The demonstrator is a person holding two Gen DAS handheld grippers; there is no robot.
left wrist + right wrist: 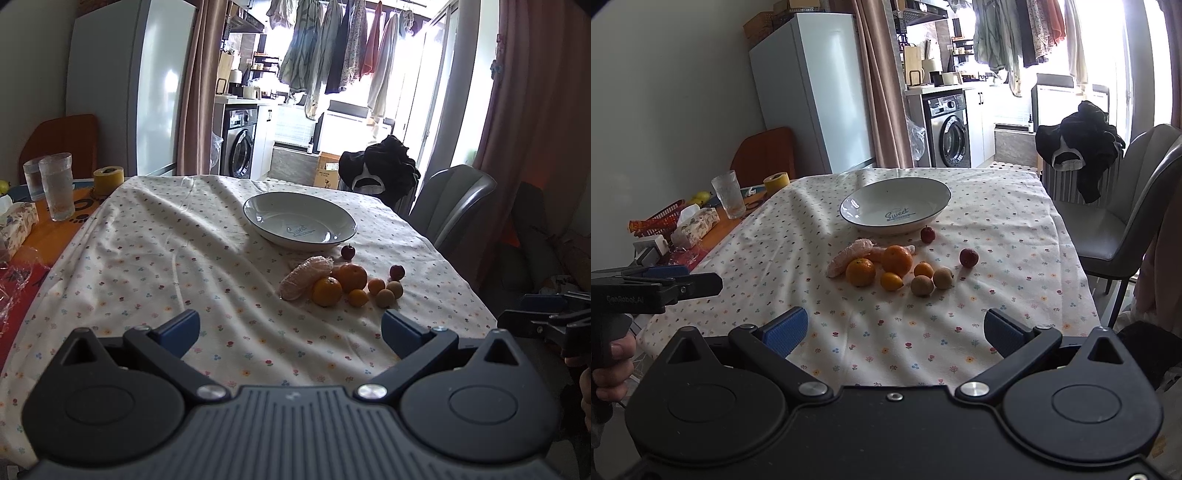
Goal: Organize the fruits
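Note:
A white bowl (300, 221) (895, 205) with a dark rim and the word "Sweet" sits on the flowered tablecloth. In front of it lies a cluster of fruit: two oranges (350, 276) (897, 260), smaller kumquats (358, 297) (891, 281), two tan round fruits (386, 297) (922, 285), two small red fruits (397, 272) (969, 257) and a plastic-wrapped peeled piece (306, 277) (849, 257). My left gripper (290, 329) hovers open, short of the fruit. My right gripper (896, 330) is open too, nothing between its fingers.
Glasses (56, 186) (728, 194), a yellow tape roll (108, 180) (775, 182), a tissue box (696, 224) and snack wrappers sit at the table's left side. A grey chair (452, 201) (1126, 206) stands at the right. A fridge and a washing machine are behind.

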